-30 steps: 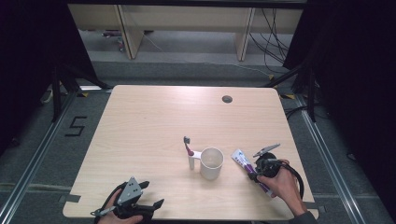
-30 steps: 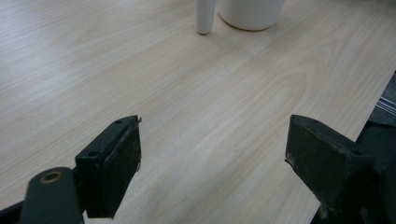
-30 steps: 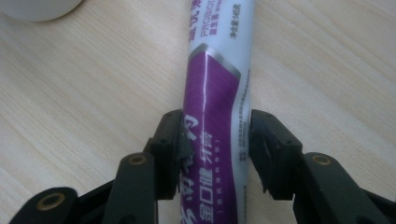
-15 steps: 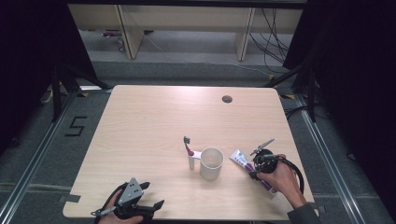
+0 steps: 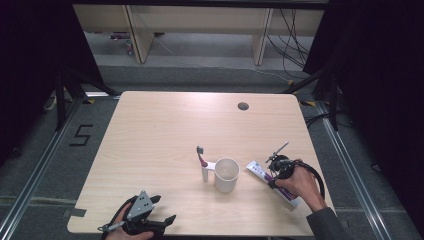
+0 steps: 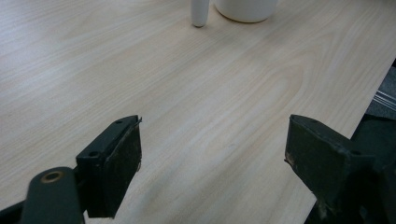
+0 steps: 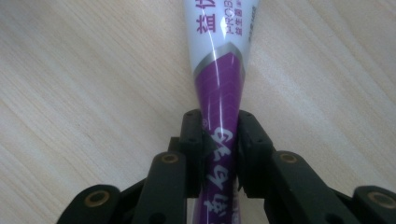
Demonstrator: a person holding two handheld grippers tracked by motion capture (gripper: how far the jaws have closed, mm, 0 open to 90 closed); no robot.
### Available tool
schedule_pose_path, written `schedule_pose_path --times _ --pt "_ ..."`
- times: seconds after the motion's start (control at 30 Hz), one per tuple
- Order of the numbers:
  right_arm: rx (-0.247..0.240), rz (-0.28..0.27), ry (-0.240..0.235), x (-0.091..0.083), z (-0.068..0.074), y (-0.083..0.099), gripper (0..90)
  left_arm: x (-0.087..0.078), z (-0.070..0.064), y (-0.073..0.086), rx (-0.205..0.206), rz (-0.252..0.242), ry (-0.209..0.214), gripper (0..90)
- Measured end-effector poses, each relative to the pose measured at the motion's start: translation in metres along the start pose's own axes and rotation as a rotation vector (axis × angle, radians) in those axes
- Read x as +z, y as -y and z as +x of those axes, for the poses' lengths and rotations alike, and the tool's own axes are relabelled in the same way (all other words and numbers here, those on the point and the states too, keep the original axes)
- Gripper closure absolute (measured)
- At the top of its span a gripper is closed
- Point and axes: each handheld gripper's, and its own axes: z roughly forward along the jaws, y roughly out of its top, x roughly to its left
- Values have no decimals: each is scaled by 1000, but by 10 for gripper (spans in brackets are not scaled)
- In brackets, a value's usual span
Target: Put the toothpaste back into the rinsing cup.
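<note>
The right gripper (image 7: 219, 154) pinched the purple toothpaste tube (image 7: 219, 79) lying on the surface (image 5: 165, 130); the left gripper (image 6: 212, 163) sat spread wide, holding nothing.

Glossy plastic toothpaste tube (image 7: 218, 70), matt pale wood-grain table (image 5: 165, 130)

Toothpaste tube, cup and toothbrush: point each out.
Toothpaste tube (image 7: 218, 79), right gripper view, purple part ahead of the jaws.
Cup (image 5: 226, 181), high view, outer wall.
Toothbrush (image 5: 202, 157), high view, neck below the head.

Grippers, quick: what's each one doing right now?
Left gripper: open, holding nothing, low over the table.
Right gripper: shut on the tube, which lies on the table.
</note>
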Motion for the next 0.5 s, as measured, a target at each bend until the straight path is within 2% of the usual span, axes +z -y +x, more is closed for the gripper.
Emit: schedule_pose_path --times 0.03,0.07,0.13,0.17,0.2,0.23,0.3,0.33,0.37,0.47,0.5 --pt "25 8 -1 1 2 0 749 -1 0 0 6 7 0 182" --pt "7 19 4 1 1 -2 748 -1 1 1 13 5 3 182" --pt "-14 26 0 1 0 -4 748 0 0 0 1 -3 3 183" --pt "-3 39 4 2 1 -5 747 0 0 0 0 0 1 183" --pt "-12 38 3 3 0 -5 747 -1 0 0 8 11 0 183" --pt "-3 49 0 3 1 -6 746 -1 0 0 7 9 2 183" --pt "-15 53 -1 4 0 -7 744 0 0 0 6 1 4 183" --pt "-44 52 0 5 -2 -7 744 0 0 0 5 7 2 183" --pt "-21 61 3 5 0 -7 745 -1 0 0 9 10 3 184" --pt "-33 76 2 5 0 -9 747 0 0 0 3 -1 2 183" --pt "-19 78 6 5 1 -9 748 0 0 0 4 7 1 184"
